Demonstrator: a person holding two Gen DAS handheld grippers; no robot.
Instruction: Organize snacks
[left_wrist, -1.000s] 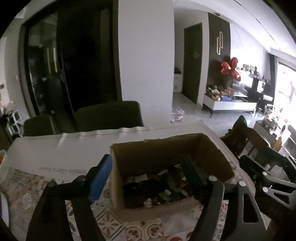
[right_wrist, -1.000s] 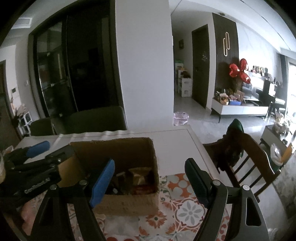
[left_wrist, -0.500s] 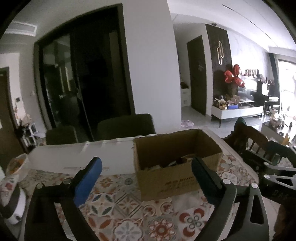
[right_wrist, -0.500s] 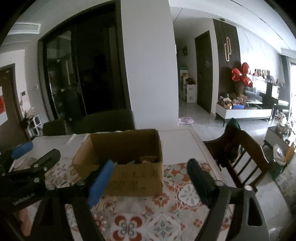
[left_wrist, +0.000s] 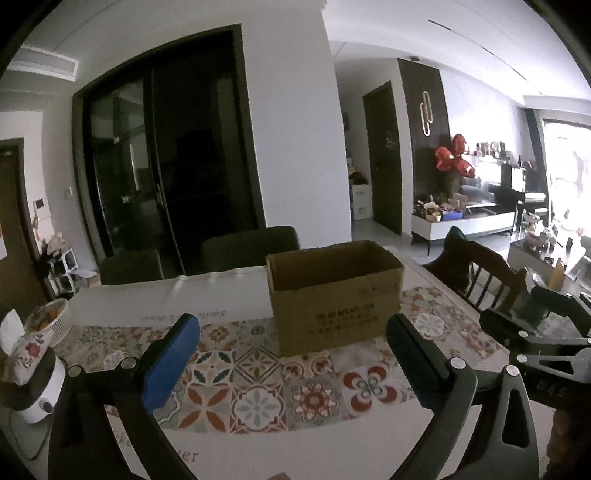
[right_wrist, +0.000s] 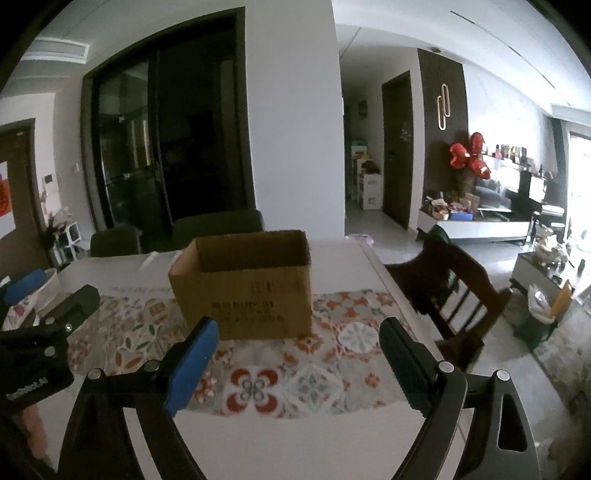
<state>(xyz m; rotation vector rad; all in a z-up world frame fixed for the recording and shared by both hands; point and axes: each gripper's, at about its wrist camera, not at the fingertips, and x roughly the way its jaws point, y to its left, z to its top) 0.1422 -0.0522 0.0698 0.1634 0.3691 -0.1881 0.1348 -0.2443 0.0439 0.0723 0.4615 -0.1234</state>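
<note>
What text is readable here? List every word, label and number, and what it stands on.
"er": end of a script word on the table cover, near edge.
Upside-down script on the cover, far side: blurred.
Box: dark print, blurred.
Left hand-held gripper, jaws opening, empty: white lettering, blurred.
Right hand-held gripper: lettering, blurred.
Red wall sign: unreadable.

My left gripper (left_wrist: 291, 350): black frame, blue pads. My right gripper (right_wrist: 299, 354): the same. Cardboard box (left_wrist: 334, 295): plain brown, dark print on the front. Table mat (left_wrist: 258, 384): floral tile pattern in red, orange, teal and grey. Table (left_wrist: 155, 299): white. Chairs (left_wrist: 251, 247) beyond: dark, possibly green.
</note>
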